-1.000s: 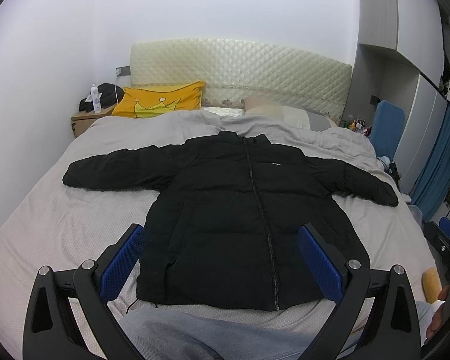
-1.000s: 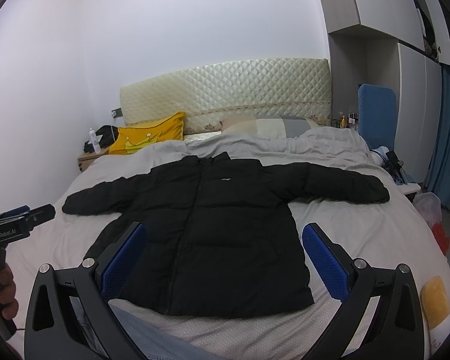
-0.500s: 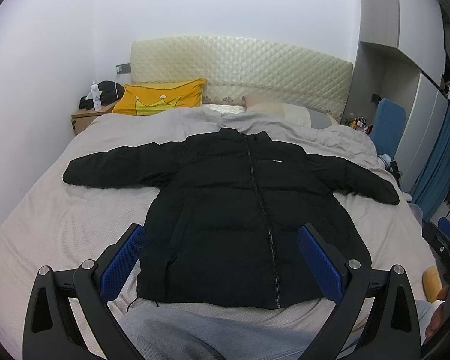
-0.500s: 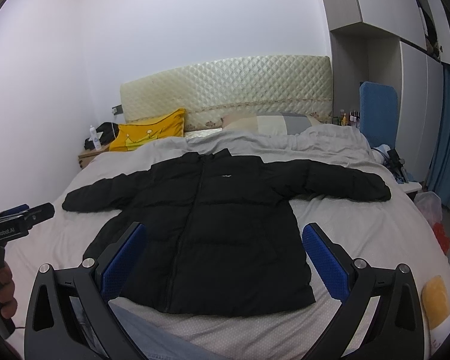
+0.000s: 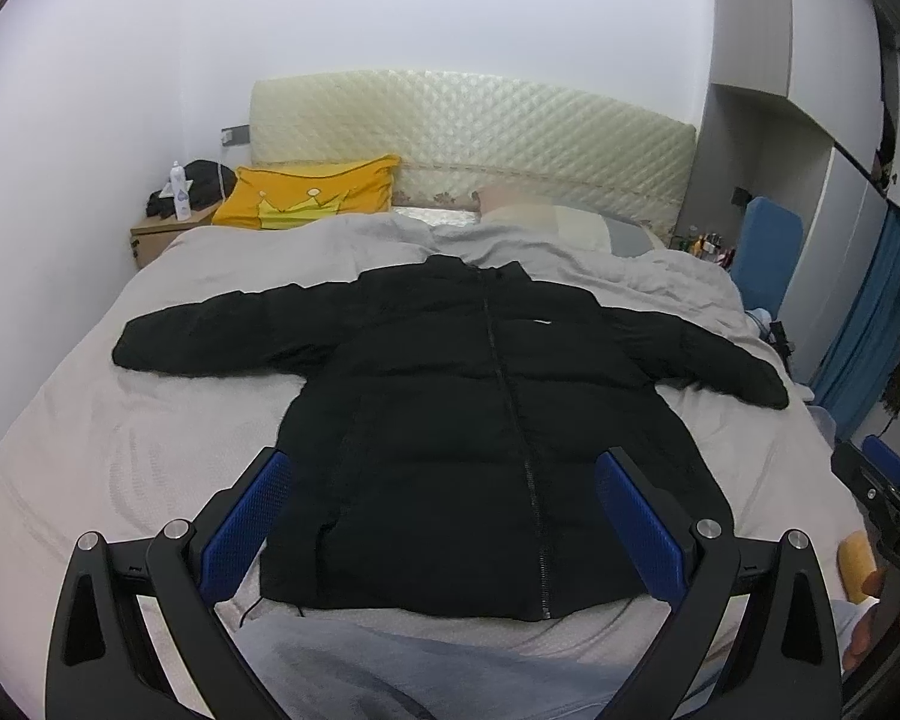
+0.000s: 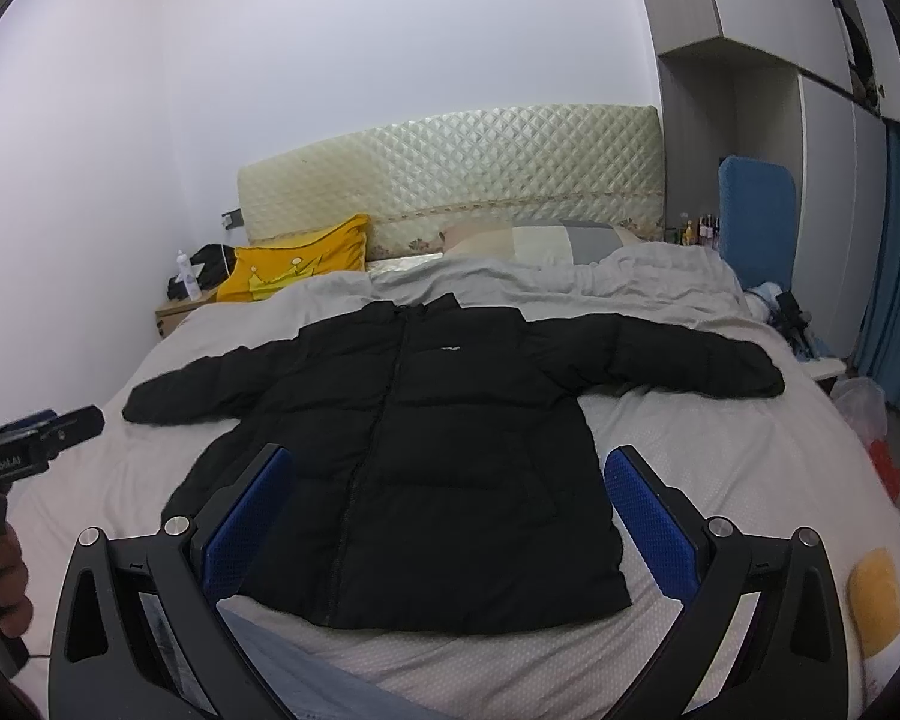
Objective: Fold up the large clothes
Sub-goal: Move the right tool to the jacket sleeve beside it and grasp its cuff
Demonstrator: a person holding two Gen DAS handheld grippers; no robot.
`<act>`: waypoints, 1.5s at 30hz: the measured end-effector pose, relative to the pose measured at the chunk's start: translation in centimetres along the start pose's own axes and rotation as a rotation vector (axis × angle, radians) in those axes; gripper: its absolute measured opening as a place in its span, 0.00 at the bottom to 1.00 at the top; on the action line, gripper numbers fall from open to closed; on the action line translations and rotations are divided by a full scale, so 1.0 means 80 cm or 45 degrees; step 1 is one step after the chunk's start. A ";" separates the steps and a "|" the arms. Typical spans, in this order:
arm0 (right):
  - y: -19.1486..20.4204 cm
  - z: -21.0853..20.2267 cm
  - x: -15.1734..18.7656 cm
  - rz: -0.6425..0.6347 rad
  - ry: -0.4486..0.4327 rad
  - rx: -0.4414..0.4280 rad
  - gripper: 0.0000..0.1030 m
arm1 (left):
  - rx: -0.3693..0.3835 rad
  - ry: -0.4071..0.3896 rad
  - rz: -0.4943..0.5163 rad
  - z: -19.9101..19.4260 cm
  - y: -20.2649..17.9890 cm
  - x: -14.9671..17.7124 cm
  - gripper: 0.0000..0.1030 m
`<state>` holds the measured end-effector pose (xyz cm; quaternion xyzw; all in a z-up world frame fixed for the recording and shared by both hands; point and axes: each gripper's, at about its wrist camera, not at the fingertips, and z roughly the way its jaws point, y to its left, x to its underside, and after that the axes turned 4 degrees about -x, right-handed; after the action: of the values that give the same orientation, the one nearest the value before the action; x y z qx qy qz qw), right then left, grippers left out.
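A black puffer jacket (image 5: 480,420) lies flat, front up and zipped, on the grey bed sheet (image 5: 120,450), both sleeves spread wide. It also shows in the right wrist view (image 6: 426,468). My left gripper (image 5: 444,510) is open and empty, held above the jacket's hem. My right gripper (image 6: 450,510) is open and empty, also above the hem, a little further right. Each gripper shows at the edge of the other's view.
A yellow crown pillow (image 5: 312,198) and a grey pillow (image 6: 546,240) lie by the quilted headboard (image 5: 480,126). A bedside table (image 5: 162,234) with a bottle stands at the left. A blue chair (image 6: 756,216), wardrobe and blue curtain stand at the right. Denim cloth (image 5: 420,660) lies at the near edge.
Both grippers have lifted and tilted slightly, so the jacket sits a little lower in both views. The jacket has not moved and both grippers stay open.
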<state>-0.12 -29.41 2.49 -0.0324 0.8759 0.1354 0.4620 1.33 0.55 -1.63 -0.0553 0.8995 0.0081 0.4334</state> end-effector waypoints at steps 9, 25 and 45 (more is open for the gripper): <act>-0.030 0.025 0.008 0.043 -0.012 0.044 1.00 | 0.035 0.014 0.000 0.043 -0.003 -0.003 0.98; -0.139 0.106 -0.006 0.083 -0.056 0.189 1.00 | 0.103 -0.045 0.049 0.211 -0.010 -0.024 0.98; -0.405 0.225 -0.048 0.391 -0.037 0.352 1.00 | 0.118 -0.031 -0.128 0.268 0.023 -0.002 0.98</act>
<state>22.39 -56.03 -10.77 0.1672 0.8740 0.0833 0.4486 17.93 3.73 -14.98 -0.0800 0.8896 -0.0546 0.4464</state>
